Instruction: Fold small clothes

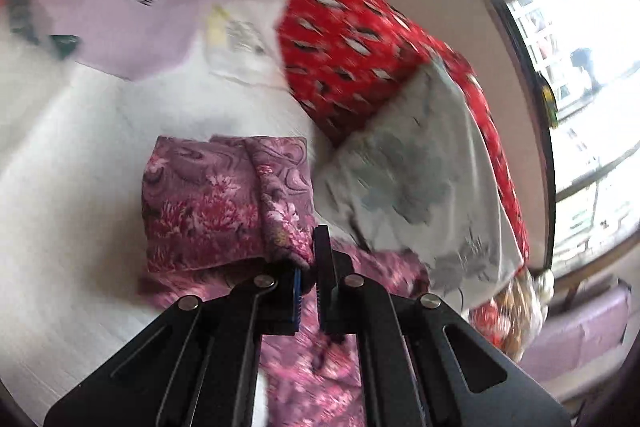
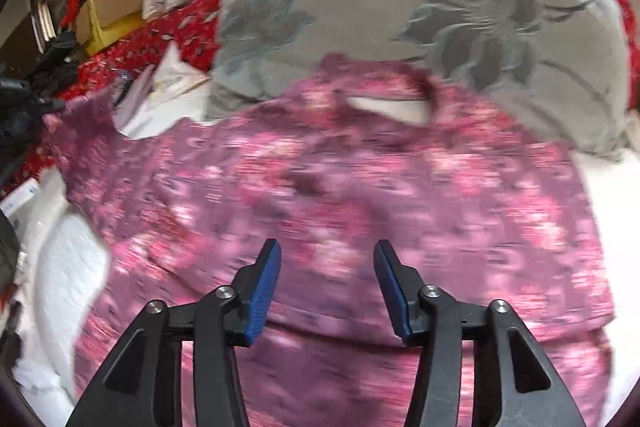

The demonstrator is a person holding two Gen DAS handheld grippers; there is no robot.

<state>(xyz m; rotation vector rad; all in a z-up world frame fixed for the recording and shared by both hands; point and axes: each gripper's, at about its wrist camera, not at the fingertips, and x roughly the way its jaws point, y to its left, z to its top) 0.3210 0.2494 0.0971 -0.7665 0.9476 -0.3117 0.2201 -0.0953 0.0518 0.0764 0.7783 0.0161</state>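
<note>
The bed (image 1: 72, 163), white-sheeted, carries the pink floral top (image 2: 360, 187), spread flat beside a grey pillow (image 2: 400, 7). It looks light, limp and prone to slump, so hems and corners seem the best holds. The left tool (image 1: 308, 267) is clamped on a folded-over edge; the right tool (image 2: 327, 291) hovers with jaws apart, empty.

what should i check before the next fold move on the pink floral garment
1. Left gripper pinching the pink floral garment: ok, fingers closed on a folded edge.
2. Right gripper free: ok, open, nothing between its blue pads.
3. One side folded over: ok in the left wrist view.
4. Grey flower-print pillow clear of the garment: cannot tell, they meet at the far edge.
5. Fold edges aligned: cannot tell, motion blur.
</note>
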